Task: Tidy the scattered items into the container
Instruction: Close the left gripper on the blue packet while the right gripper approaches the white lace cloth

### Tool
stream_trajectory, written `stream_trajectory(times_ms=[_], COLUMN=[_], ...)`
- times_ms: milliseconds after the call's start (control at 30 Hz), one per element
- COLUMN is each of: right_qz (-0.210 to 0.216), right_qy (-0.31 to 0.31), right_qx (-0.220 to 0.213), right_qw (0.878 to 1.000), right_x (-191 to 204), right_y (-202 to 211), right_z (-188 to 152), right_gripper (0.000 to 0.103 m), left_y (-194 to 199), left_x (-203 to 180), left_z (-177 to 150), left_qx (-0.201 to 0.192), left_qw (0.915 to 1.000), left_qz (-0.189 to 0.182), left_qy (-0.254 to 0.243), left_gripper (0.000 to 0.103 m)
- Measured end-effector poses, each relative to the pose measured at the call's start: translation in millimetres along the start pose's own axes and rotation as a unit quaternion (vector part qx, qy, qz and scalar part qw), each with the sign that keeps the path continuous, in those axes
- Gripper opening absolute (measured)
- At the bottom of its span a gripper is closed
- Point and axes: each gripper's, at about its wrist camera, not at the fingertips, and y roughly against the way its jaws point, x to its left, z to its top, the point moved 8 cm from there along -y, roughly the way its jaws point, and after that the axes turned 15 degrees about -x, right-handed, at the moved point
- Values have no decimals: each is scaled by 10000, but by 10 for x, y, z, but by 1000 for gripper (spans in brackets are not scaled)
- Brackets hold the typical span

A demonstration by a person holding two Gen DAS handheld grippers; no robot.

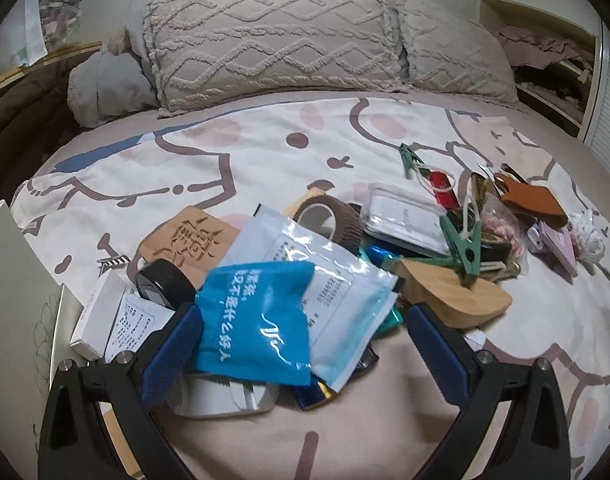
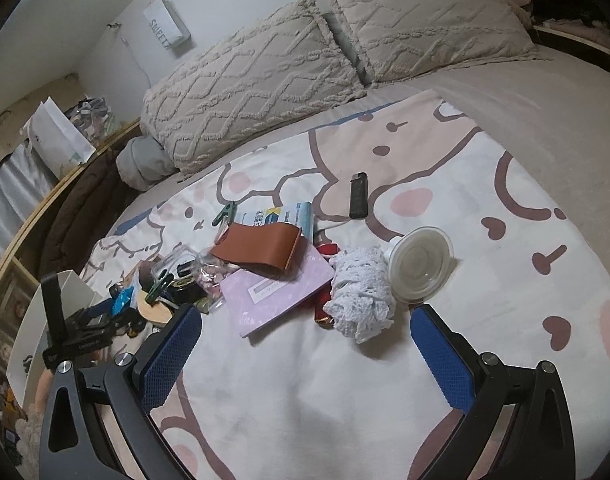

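Blue rubber pads line both grippers, and both sets of jaws stand wide apart, holding nothing. The left gripper (image 1: 301, 320) hangs low over a heap of clutter on the bed sheet (image 1: 233, 160); a bright blue packet (image 1: 257, 320) lies right between its fingers, overlapping a pale printed pouch (image 1: 329, 276). Just beyond sit a black cap (image 1: 165, 284), a white box (image 1: 101, 316) with a leaflet, a carved wooden board (image 1: 189, 236), a brown tape roll (image 1: 329, 216), a clear plastic case (image 1: 405, 216) and a green peg (image 1: 465, 248) resting on a wooden block (image 1: 453, 300). The white container (image 1: 13, 320) stands at the far left edge of that view, beside the heap.

The right gripper (image 2: 305, 336) hovers over bare sheet. Just ahead lie a pink booklet (image 2: 281, 296) with a brown leather pouch (image 2: 261, 248) on top, a white lace bundle (image 2: 361, 292) touching a round plastic lid (image 2: 421, 264), and farther off a black lighter (image 2: 359, 196). In this view the left gripper (image 2: 105, 320) appears at the left, near the container (image 2: 29, 344). Two knitted pillows (image 2: 265, 80) line the head of the bed.
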Motion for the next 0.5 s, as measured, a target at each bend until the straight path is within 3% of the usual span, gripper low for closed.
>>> stream_trajectory(times_ms=[33, 67, 267, 500], right_qz=[-4, -7, -20, 2], right_qy=[3, 4, -14, 14], right_qx=[3, 5, 26, 58], right_qw=[10000, 10000, 10000, 10000], right_x=[-2, -5, -12, 17], right_y=[-1, -2, 1, -11], right_z=[1, 1, -12, -32], right_gripper=[103, 103, 103, 103], left_y=[-3, -5, 29, 97], left_x=[3, 5, 20, -231], left_z=[4, 2, -14, -36], left_qx=[-14, -4, 12, -1], left_qw=[10000, 10000, 9997, 9988], left_qz=[13, 11, -144, -494], left_qy=[16, 34, 209, 31], left_gripper=[99, 86, 74, 73])
